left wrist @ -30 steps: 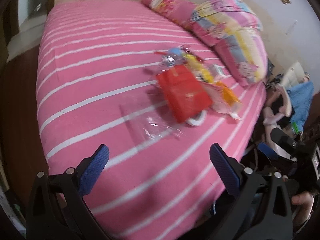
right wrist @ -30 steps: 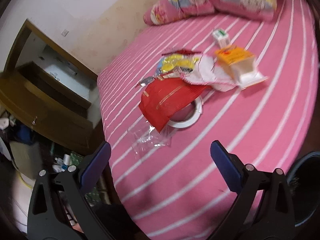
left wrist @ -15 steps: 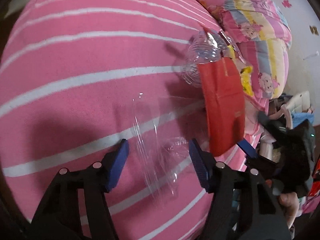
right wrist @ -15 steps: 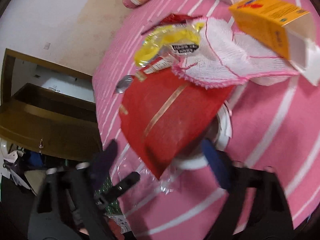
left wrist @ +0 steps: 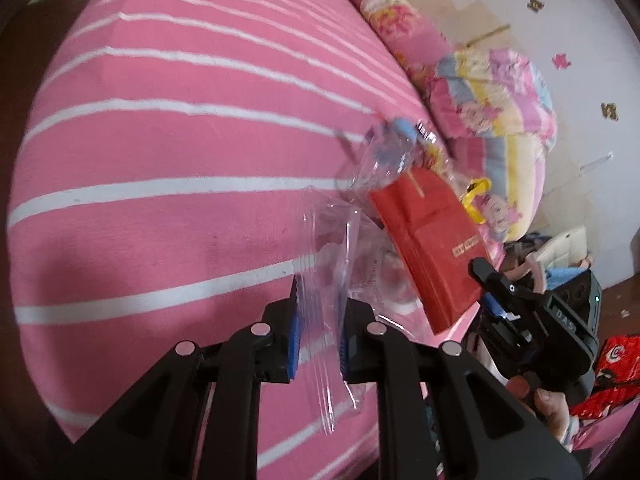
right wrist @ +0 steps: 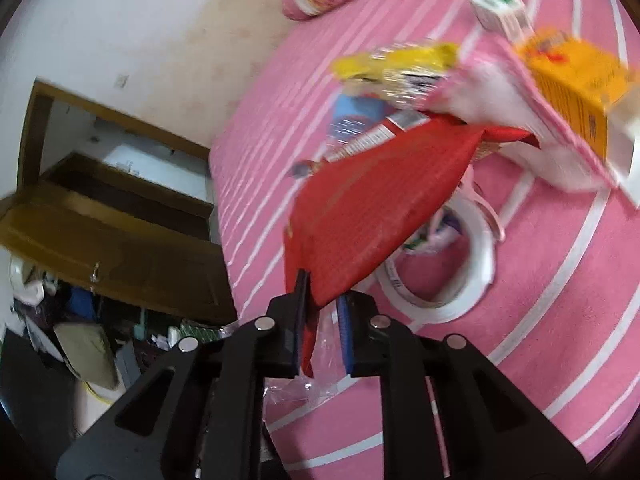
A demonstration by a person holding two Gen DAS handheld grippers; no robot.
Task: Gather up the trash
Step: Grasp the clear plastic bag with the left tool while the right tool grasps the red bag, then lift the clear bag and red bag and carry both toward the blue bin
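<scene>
At lower centre my left gripper point(left wrist: 318, 340) has just been closing and now pinches the clear plastic bag point(left wrist: 340, 264) on the pink striped bed point(left wrist: 160, 152), while my right gripper point(right wrist: 322, 332), also just closing, pinches the red envelope point(right wrist: 360, 216) beside the tape roll point(right wrist: 460, 280).

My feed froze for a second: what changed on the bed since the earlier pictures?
Both tongs came in low and have just been closing: the left tongs now pinch the clear plastic bag, the right tongs the corner of the red bag, lifting it. The tape roll and orange box stayed put.
</scene>
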